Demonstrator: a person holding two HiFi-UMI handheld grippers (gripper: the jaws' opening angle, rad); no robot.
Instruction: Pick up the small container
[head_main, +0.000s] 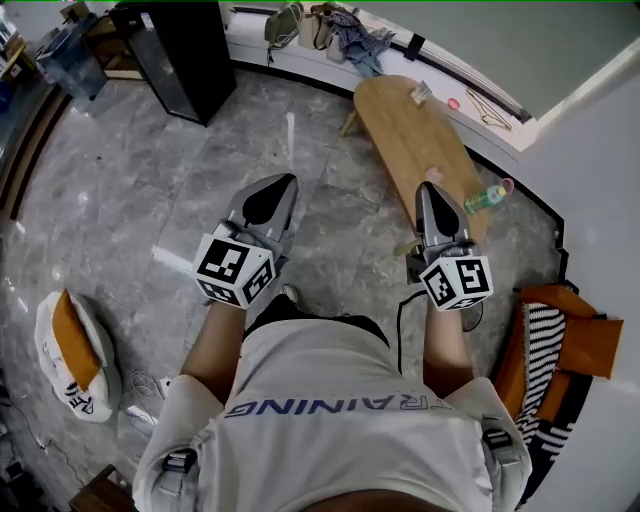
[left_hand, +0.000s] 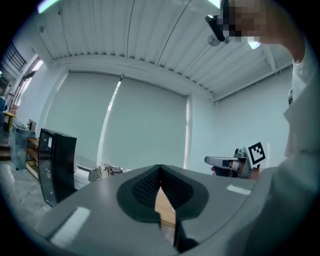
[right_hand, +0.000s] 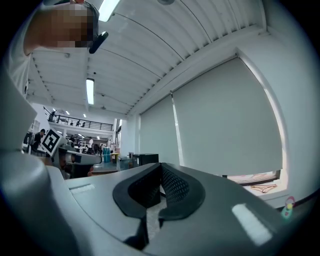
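White printed T-shirt (head_main: 330, 400) fills the bottom of the head view, with both bare forearms reaching out from it over the grey marbled stone floor (head_main: 150, 170).

Left grey two-jaw tool (head_main: 288, 180) is held level above the floor. Its own view shows the black ribbed pads meeting at the tips, so it's closed with nothing in it. Right grey two-jaw tool (head_main: 428, 187) is the same: jaws pressed together, empty, and its tip sits over the near end of the oval light-wood table (head_main: 400, 130). The two black-and-white marker cubes sit at the back of each tool, close to the wrists.

Small pale container (head_main: 421, 92) (too tiny to be sure what it is) sits at the far end of the table, well apart from both tools. A small pink item (head_main: 453, 103) is just beside it. A green plastic bottle with a pink cap (head_main: 487, 197) lies at the table's right edge, close to the right tool.

Around the room: a tall black cabinet (head_main: 185, 55) at the top left, a white-and-orange cushion (head_main: 75, 350) on the floor to the left, and an orange and striped seat (head_main: 560, 350) to the right.
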